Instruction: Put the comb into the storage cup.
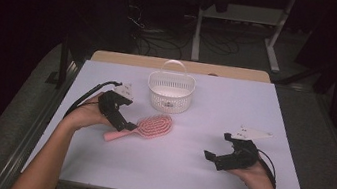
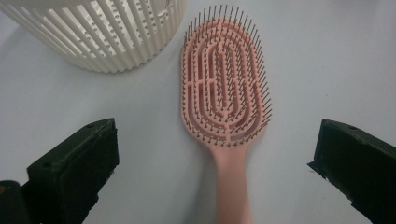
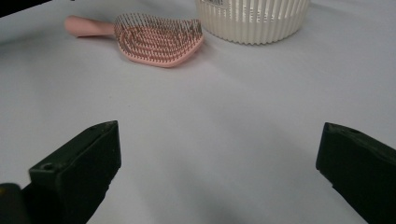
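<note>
A white table sits lit in a dark room — behind it a white desk frame, and cables strewn on the grey floor.

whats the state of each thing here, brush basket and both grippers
pink hairbrush: flat on the table, bristles up, ungripped
white basket: upright, handle raised, nothing visible inside
left gripper: open, jaws either side of the brush handle
right gripper: open, holding nothing, apart from the brush
</note>
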{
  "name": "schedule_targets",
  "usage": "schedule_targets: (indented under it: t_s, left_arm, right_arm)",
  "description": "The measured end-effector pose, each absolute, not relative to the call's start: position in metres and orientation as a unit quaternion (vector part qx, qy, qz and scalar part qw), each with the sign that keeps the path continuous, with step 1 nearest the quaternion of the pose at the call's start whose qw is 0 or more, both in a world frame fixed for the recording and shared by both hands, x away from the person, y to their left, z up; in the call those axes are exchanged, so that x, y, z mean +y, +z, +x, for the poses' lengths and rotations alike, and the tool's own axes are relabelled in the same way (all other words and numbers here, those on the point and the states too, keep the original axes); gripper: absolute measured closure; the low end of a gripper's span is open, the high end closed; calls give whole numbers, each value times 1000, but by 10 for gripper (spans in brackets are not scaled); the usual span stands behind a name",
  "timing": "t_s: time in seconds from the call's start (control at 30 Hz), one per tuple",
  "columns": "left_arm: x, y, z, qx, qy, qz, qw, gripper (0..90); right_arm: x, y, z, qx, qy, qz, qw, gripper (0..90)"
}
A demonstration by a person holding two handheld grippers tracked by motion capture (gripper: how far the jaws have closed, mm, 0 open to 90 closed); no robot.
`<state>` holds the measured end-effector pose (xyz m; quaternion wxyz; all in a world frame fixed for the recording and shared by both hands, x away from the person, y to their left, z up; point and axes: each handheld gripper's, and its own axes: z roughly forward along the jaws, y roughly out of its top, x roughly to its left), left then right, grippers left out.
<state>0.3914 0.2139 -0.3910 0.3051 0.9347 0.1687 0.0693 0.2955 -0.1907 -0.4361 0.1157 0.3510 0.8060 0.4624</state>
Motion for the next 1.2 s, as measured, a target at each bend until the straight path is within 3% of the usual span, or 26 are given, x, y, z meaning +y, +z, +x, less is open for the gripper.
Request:
schedule_targets:
  t_s: [1.13,1.2]
  left_arm:
    - [200,-411,390,155,74,961,218,6]
    - [199,-413,390,155,72,962,211,35]
  right_arm:
    - [-191,-436,295,806,462,351,116,0]
    - [-191,-436,295,806,462,351,116,0]
